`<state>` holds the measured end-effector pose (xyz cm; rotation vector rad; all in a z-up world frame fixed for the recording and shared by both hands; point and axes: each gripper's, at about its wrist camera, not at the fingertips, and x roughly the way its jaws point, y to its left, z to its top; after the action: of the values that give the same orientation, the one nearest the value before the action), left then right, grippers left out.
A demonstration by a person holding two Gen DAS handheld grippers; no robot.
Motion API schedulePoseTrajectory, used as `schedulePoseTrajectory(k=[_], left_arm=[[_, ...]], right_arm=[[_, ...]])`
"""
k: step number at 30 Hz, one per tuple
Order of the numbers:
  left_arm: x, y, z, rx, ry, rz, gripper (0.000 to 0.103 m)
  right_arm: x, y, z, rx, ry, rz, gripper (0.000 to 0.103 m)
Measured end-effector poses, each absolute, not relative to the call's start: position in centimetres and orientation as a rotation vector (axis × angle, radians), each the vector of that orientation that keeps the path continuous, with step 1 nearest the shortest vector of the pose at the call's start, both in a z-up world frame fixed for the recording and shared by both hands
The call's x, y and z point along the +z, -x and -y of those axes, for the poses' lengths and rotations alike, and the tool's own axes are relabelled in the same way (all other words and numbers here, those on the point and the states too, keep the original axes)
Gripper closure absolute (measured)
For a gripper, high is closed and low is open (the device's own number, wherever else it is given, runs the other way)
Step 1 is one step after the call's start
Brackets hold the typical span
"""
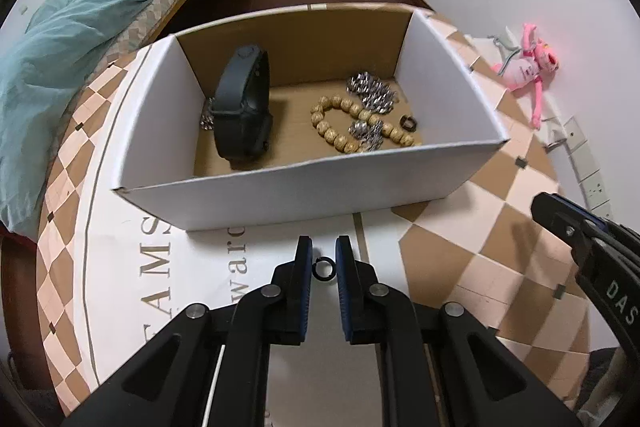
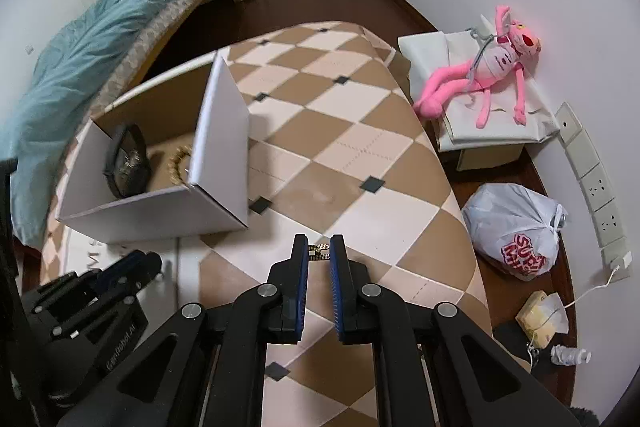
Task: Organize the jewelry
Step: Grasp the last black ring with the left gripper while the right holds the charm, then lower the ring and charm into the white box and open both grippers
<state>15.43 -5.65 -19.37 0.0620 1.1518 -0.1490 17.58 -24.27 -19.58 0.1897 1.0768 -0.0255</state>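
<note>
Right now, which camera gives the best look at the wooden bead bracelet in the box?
The left wrist view. It looks down into the open cardboard box, so the wooden bead bracelet shows almost whole, with silver pieces lying over it. In the right wrist view the box's side wall hides most of it; only a short arc of beads shows.

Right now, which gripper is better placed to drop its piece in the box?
Left. The left gripper has the black ring between its fingers, directly facing the box. The right gripper, with the small gold piece, sits off past the box's corner.
</note>
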Motion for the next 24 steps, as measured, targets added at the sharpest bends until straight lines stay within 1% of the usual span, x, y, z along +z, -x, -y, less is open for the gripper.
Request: schedulePoseTrajectory(k=[6,12,17,24], left_arm=[[-14.2,-14.7,4.3,-0.2,0.011,-1.096,0.094],[-8.7,-17.8,1.8,-0.21,0.092,-1.028,0.094],[-7.5,-21.8,-0.2,-0.178,0.094,-1.031,0.094],[-9.0,-26.6,-2.3,-0.178,0.118,-1.12,0.094]], right_arm=[[-15.8,-17.4,23.7,0.042,-0.226,-1.022,0.092],[-11.7,-19.8,21.7,0.156,-0.256,-0.993,0.092],[-11.1,-24.2,19.2,0.221,-0.223,-1.049,0.092],[-13.8,-30.2,17.2,0.268,-0.226,-1.215,0.092]])
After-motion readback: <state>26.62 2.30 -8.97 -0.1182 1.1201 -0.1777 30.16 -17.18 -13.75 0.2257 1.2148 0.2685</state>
